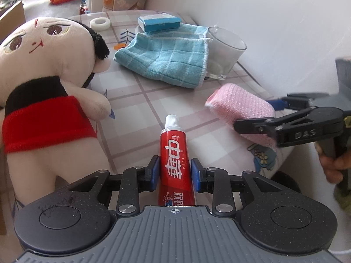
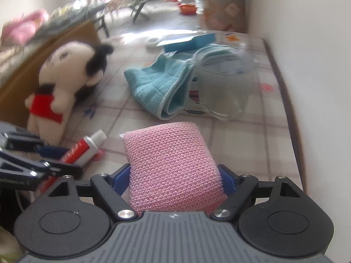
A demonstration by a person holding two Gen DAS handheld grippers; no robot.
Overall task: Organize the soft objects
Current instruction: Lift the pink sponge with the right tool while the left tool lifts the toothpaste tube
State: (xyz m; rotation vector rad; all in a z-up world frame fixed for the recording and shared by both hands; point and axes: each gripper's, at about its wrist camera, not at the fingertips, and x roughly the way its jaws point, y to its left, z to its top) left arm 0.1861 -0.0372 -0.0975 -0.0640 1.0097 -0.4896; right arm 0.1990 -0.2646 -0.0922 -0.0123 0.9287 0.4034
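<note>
My left gripper (image 1: 174, 172) is shut on a red toothpaste tube (image 1: 173, 144), white cap pointing away, low over the checked tablecloth (image 1: 151, 100). A pink mesh sponge (image 2: 169, 160) fills the gap of my right gripper (image 2: 175, 177), both blue pads pressing its sides; its far end tilts over the table. In the left wrist view the sponge (image 1: 239, 107) sits at the table's right edge with the right gripper (image 1: 256, 114) around it. A plush doll (image 1: 43, 76) in a red skirt stands left. A folded blue towel (image 1: 162, 59) lies behind.
A clear glass (image 1: 226, 50) stands against the towel near the white wall. A blue box (image 1: 160, 22) rests on the towel's far end, a white tape roll (image 1: 99, 23) beyond it. A hand (image 1: 333, 164) grips the right tool. A cardboard box (image 2: 43, 50) borders the table's left.
</note>
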